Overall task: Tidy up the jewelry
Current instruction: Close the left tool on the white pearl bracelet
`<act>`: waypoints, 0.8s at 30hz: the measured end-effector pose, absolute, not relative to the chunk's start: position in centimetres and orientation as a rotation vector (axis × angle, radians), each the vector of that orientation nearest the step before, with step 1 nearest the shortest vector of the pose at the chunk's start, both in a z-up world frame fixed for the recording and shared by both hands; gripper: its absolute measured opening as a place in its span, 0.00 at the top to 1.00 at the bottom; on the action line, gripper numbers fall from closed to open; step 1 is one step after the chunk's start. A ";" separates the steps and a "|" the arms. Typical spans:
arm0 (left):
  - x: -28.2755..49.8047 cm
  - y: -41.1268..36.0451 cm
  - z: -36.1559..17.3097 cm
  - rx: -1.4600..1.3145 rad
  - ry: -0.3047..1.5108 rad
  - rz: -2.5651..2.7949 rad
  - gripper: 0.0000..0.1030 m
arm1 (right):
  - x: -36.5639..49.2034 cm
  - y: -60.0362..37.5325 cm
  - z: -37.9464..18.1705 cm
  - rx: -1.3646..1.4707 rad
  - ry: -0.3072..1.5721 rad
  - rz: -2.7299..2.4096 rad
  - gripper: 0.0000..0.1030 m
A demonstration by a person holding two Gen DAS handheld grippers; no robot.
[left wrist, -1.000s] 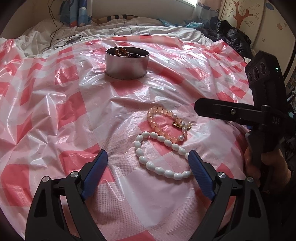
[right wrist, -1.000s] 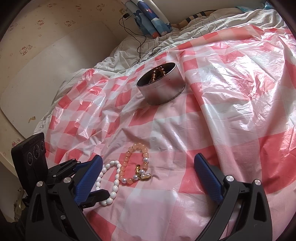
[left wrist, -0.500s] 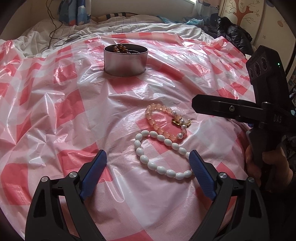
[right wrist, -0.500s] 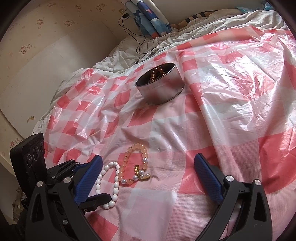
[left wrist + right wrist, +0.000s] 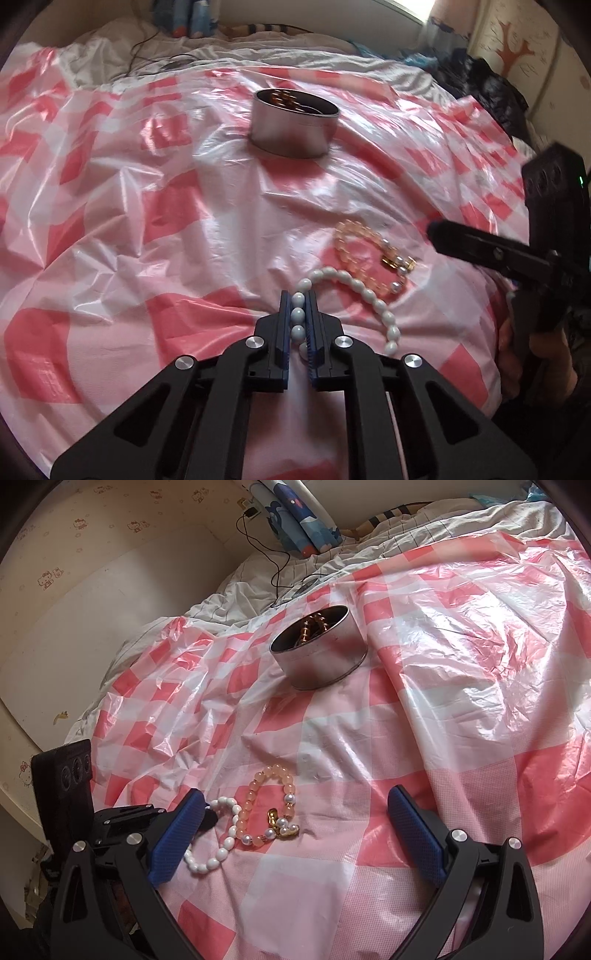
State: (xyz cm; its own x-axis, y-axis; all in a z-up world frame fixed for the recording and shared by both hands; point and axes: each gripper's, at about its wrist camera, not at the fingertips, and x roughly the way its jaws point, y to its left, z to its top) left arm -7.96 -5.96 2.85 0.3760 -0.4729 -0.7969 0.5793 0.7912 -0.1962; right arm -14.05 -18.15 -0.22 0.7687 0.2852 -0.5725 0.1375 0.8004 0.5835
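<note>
My left gripper (image 5: 297,295) is shut on one side of the white bead bracelet (image 5: 364,293), which lies on the pink checked plastic sheet (image 5: 177,229); the bracelet also shows in the right wrist view (image 5: 218,832). A peach bead bracelet with pearls and a gold clasp (image 5: 369,254) lies just right of it, touching it, and shows in the right wrist view too (image 5: 271,805). A round metal tin (image 5: 293,125) with amber beads inside stands farther back. My right gripper (image 5: 295,830) is open and empty, hovering near the bracelets.
The sheet covers a bed with white bedding (image 5: 406,528) and a black cable (image 5: 273,572) at the back. A wall panel (image 5: 92,609) lies left of the bed. Dark clothes (image 5: 480,85) lie at the far right.
My left gripper moved forward and closed on the white bead bracelet. The right gripper stayed open and hardly moved.
</note>
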 end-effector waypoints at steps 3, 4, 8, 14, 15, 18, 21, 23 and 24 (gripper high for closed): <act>-7.2 -4.6 3.0 0.060 0.947 -0.637 0.93 | -14.1 -18.1 -0.2 0.651 0.702 0.086 0.08; -6.9 -4.0 3.0 0.027 0.938 -0.633 0.93 | -14.0 -18.1 -0.2 0.650 0.702 0.086 0.08; -6.0 -2.3 1.5 -0.083 0.936 -0.641 0.93 | -14.0 -18.1 -0.2 0.649 0.705 0.085 0.08; -5.5 -1.9 0.7 -0.142 0.945 -0.666 0.93 | -13.9 -18.1 0.0 0.615 0.713 0.042 0.08; -5.5 -1.9 0.6 -0.142 0.946 -0.666 0.93 | -13.8 -17.9 0.1 0.599 0.722 0.031 0.08; -5.4 -2.0 0.4 -0.147 0.953 -0.669 0.93 | -13.0 -16.9 0.5 0.519 0.763 0.001 0.08; -5.4 -1.9 0.2 -0.151 0.958 -0.670 0.93 | -11.8 -15.5 0.7 0.427 0.809 -0.016 0.08; -5.5 -1.7 0.2 -0.156 0.958 -0.671 0.93 | -11.2 -14.2 1.1 0.341 0.832 -0.019 0.08; -5.5 -1.8 0.2 -0.158 0.959 -0.672 0.93 | -10.8 -13.7 1.2 0.299 0.843 -0.018 0.08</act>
